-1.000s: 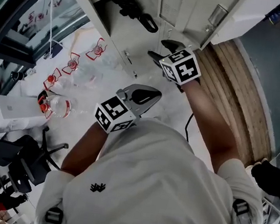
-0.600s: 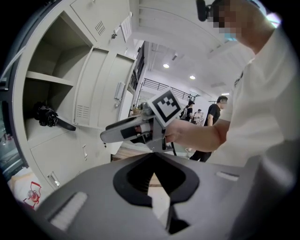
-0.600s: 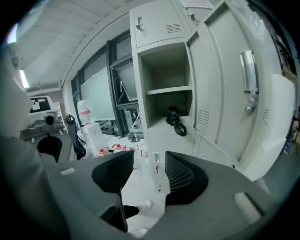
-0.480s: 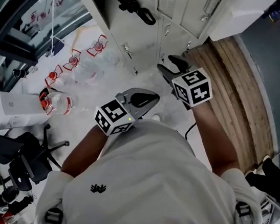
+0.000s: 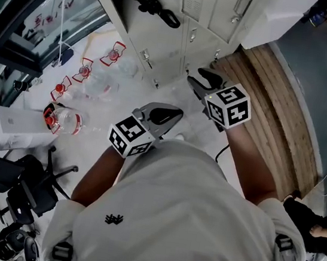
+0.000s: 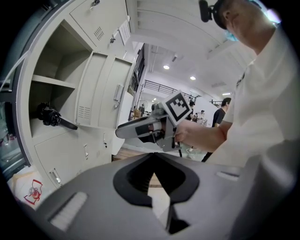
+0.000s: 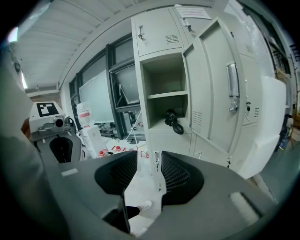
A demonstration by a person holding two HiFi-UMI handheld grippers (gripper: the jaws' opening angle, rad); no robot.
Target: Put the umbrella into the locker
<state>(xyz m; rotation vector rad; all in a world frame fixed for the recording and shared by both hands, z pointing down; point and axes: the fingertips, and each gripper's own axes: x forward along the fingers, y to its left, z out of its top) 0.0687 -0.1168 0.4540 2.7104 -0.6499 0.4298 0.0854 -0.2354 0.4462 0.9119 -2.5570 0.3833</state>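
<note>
One dark, indistinct umbrella (image 7: pixel 174 121) low inside the open locker (image 7: pixel 161 70).

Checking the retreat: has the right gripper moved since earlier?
Yes: the right gripper drew back from the lockers toward the person; its jaws have just been closing with nothing between them.

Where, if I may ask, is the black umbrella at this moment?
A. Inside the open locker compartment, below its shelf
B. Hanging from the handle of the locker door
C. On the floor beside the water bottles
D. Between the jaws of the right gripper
A: the umbrella lies on the bottom of the open locker compartment, under the shelf, with its curved handle toward the opening.
</note>
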